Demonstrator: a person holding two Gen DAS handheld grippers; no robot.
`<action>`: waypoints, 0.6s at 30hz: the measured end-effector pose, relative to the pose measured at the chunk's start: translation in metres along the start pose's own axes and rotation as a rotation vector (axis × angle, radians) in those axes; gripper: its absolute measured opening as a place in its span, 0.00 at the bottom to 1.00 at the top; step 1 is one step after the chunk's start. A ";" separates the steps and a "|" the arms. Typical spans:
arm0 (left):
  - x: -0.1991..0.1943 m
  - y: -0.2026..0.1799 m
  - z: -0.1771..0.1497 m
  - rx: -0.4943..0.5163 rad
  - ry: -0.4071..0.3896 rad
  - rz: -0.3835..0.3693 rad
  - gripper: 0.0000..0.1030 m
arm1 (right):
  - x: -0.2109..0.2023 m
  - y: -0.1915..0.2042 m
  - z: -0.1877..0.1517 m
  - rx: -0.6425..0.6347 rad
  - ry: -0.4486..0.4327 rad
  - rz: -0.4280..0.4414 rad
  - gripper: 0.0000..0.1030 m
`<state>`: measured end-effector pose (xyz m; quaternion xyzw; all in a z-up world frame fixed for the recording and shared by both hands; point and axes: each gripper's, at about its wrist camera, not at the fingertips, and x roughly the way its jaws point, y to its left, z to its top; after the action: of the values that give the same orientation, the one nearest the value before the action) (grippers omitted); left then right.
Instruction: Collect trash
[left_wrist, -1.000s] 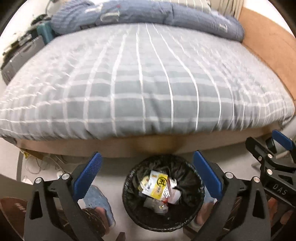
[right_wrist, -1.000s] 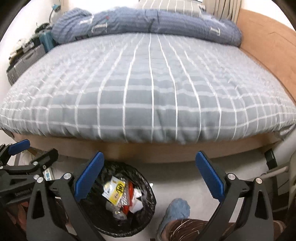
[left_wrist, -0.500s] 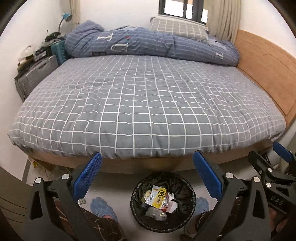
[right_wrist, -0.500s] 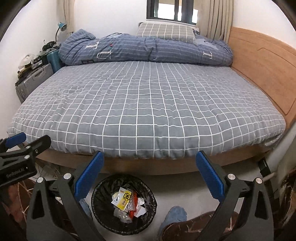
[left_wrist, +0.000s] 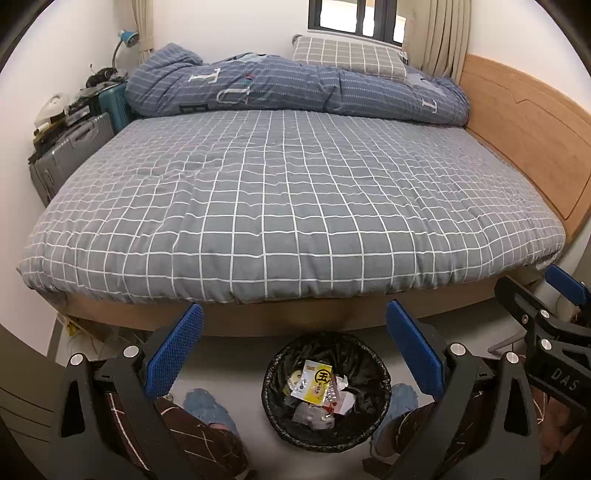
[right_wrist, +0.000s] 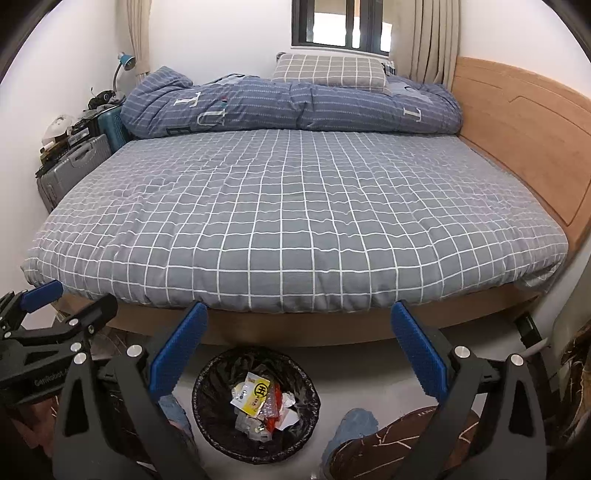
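Both grippers wide open, empty: L gripper (left_wrist: 293, 347), R gripper (right_wrist: 299, 347). Bin (left_wrist: 327, 391) has wrappers; bed (left_wrist: 295, 206) looks clear. I'd scan floor w/ cams before finishing.

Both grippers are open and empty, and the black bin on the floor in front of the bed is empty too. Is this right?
Not quite. The bin is not empty: the left wrist view shows a yellow wrapper and other trash inside. Both the left gripper and the right gripper are open and empty.
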<state>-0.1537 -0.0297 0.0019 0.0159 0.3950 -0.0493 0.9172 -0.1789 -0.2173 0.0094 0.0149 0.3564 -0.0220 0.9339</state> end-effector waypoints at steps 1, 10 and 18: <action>0.000 0.000 0.000 0.000 -0.001 0.001 0.94 | 0.000 0.001 0.001 -0.002 -0.001 0.001 0.93; -0.003 0.002 0.003 -0.004 -0.006 -0.006 0.94 | 0.002 0.005 0.002 -0.016 -0.001 0.003 0.93; -0.003 -0.001 0.003 0.001 -0.007 -0.002 0.94 | 0.002 0.004 0.003 -0.017 -0.003 -0.001 0.93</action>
<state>-0.1530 -0.0304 0.0062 0.0157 0.3918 -0.0507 0.9185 -0.1749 -0.2137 0.0103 0.0070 0.3554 -0.0193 0.9345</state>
